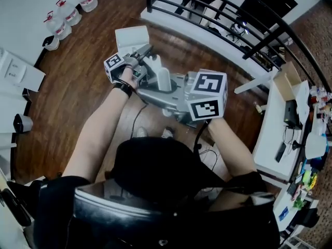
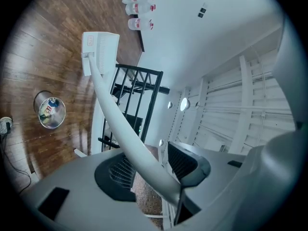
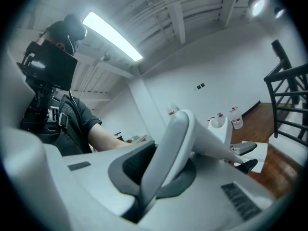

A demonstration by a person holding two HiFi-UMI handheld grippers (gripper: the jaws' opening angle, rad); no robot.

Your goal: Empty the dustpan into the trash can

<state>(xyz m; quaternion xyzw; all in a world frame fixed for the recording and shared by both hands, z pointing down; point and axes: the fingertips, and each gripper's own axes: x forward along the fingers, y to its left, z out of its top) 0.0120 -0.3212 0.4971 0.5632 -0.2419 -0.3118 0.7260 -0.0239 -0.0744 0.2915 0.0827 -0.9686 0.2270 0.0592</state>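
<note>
A white dustpan (image 1: 132,38) hangs over the wooden floor in the head view, lifted on its long white handle (image 2: 125,134). My left gripper (image 1: 147,52) grips that handle partway along, the dustpan (image 2: 100,52) far out beyond its jaws. My right gripper (image 1: 161,84) is shut on the handle's thick grip end (image 3: 178,143), close behind the left one. Both grippers point roughly level. A round trash can (image 2: 49,110) with colourful rubbish inside stands on the floor, seen only in the left gripper view, to one side of the dustpan.
Several water bottles (image 1: 67,14) stand along the white wall at the far left. A black railing (image 1: 218,14) runs across the back. A cluttered white desk (image 1: 280,134) is at the right. A cable (image 1: 137,115) trails on the floor by the person's feet.
</note>
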